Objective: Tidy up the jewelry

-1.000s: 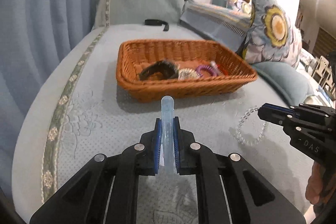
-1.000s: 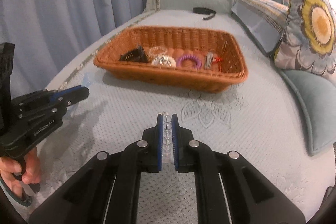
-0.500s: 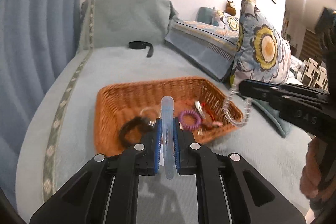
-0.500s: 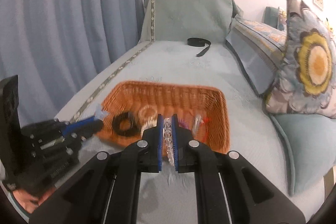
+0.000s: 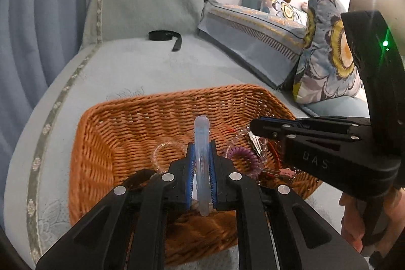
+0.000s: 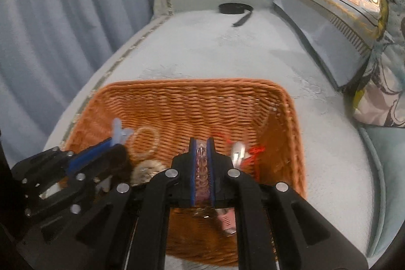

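A: Basket (image 5: 106, 143) right under both tools now, wicker, orange, sitting on the pale blue sofa seat (image 5: 141, 75). See the left gripper (image 5: 201, 163)?

B: Yes, its blue pads (image 5: 191, 163) are pinching a pale blue clip (image 5: 201, 141). Long axis runs straight out toward twelve o'clock, tip poking past the fingers, over the basket floor.

A: And the right gripper (image 6: 201, 166) is clamped on a clear bead bracelet (image 6: 201, 168), beads stacked between the pads, running the length of the fingers.

B: From the left view the bracelet loops down off that tool's nose at about two o'clock, hanging inside the basket's right end.

A: What's below it all?

B: A purple coil band (image 5: 244, 156) at one o'clock from the clip, a clear ring (image 5: 164, 153) at ten, a silver clip (image 6: 238, 152) and red cord (image 6: 255, 152) near the bracelet. Something dark and fuzzy (image 6: 121, 161) at the left, partly hidden by the tool.

A: Black strap (image 5: 165, 37) far back at twelve, flowered cushion (image 5: 326, 60) off at two. The tools sit close together over the basket, not touching.
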A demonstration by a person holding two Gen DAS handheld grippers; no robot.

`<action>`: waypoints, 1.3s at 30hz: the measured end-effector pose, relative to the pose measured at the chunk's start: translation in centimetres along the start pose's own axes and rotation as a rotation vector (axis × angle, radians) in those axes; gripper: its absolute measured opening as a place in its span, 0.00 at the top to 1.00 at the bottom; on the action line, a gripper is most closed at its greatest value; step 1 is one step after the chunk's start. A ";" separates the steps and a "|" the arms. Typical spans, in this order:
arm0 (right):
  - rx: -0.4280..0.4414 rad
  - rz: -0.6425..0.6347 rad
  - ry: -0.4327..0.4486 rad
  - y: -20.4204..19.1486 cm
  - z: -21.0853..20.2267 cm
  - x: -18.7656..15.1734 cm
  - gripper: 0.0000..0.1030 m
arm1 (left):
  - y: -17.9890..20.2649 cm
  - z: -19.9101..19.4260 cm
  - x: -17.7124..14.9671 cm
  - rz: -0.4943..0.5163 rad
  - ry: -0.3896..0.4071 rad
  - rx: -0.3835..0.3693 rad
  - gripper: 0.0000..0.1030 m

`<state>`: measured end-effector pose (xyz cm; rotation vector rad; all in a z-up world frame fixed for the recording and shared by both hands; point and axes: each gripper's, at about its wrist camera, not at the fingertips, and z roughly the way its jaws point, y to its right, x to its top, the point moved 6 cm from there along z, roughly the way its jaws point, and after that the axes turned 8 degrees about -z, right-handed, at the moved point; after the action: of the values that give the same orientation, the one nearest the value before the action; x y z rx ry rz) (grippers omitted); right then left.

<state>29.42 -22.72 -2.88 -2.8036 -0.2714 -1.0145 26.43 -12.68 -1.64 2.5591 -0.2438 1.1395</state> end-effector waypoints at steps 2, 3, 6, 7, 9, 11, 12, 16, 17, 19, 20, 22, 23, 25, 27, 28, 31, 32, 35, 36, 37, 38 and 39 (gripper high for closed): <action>-0.029 0.002 -0.004 0.5 0.2 -0.5 0.94 | 0.0 0.3 -0.1 -0.001 -0.006 -0.003 0.91; -0.043 0.000 -0.004 0.7 0.3 -0.6 0.93 | 0.0 0.3 -0.2 -0.002 -0.008 -0.006 0.91; -0.046 -0.004 0.000 0.8 -0.2 -1.0 0.93 | -0.1 -0.5 -0.3 -0.014 -0.002 -0.031 0.72; -0.052 -0.007 0.013 0.9 -0.8 -1.0 0.93 | 0.0 -1.0 -0.3 -0.015 0.011 -0.033 0.66; -0.053 -0.016 0.048 0.7 -2.2 -1.1 0.91 | 0.1 -2.7 -0.2 -0.009 0.051 -0.043 0.63; -0.041 -0.023 0.099 0.3 -4.3 -1.5 0.78 | -0.1 -5.1 -0.2 -0.015 0.094 -0.048 0.56; -0.040 -0.024 0.122 0.1 -5.4 -1.7 0.65 | -0.2 -6.3 -0.3 -0.015 0.119 -0.045 0.52; -0.026 -0.048 0.229 -1.5 -10.1 -3.8 0.52 | -0.5 -11.6 -1.6 -0.015 0.217 -0.015 0.41; -0.012 -0.045 0.248 -1.9 -11.1 -4.5 0.52 | -0.5 -12.8 -2.1 -0.014 0.242 0.002 0.39; 0.009 -0.041 0.277 -2.6 -12.5 -5.8 0.52 | -0.7 -14.8 -3.2 -0.008 0.283 0.038 0.34; 0.012 -0.042 0.292 -2.8 -13.2 -6.5 0.52 | -0.8 -15.7 -3.8 -0.011 0.302 0.058 0.32; -0.002 -0.050 0.325 -3.4 -14.4 -8.0 0.48 | -1.3 -17.2 -5.0 -0.024 0.330 0.096 0.24; -0.014 -0.049 0.342 -3.7 -14.9 -8.8 0.46 | -1.6 -17.9 -5.6 -0.033 0.347 0.123 0.23; -0.020 -0.054 0.378 -4.4 -15.7 -10.2 0.41 | -2.1 -18.8 -6.6 -0.041 0.379 0.181 0.22; -0.042 -0.057 0.412 -5.0 -16.1 -11.7 0.39 | -2.7 -19.2 -8.0 -0.044 0.407 0.248 0.21; -0.046 -0.058 0.421 -5.1 -16.1 -12.2 0.39 | -2.9 -19.3 -8.7 -0.049 0.420 0.275 0.21; -0.062 -0.056 0.443 -5.5 -15.8 -13.2 0.38 | -3.3 -19.3 -10.1 -0.046 0.468 0.343 0.21; -0.070 -0.054 0.450 -5.6 -15.7 -13.6 0.38 | -3.4 -19.1 -10.4 -0.040 0.469 0.364 0.21; -0.090 -0.050 0.472 -5.8 -15.6 -14.3 0.38 | -3.7 -18.5 -11.1 -0.048 0.461 0.363 0.21; -0.095 -0.050 0.474 -5.9 -15.6 -14.5 0.38 | -3.7 -18.4 -11.4 -0.054 0.459 0.360 0.21; -0.098 -0.052 0.475 -6.0 -15.4 -14.6 0.38 | -3.7 -18.2 -11.5 -0.058 0.453 0.361 0.21; -0.103 -0.053 0.478 -6.0 -15.3 -14.7 0.38 | -3.8 -18.0 -11.6 -0.059 0.451 0.371 0.19; -0.110 -0.058 0.481 -6.1 -15.1 -14.9 0.38 | -3.9 -18.0 -11.6 -0.065 0.452 0.384 0.16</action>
<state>7.51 -21.55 -0.53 -2.5436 -0.2420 -1.7145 7.40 -2.20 0.11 2.4925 0.1837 1.8399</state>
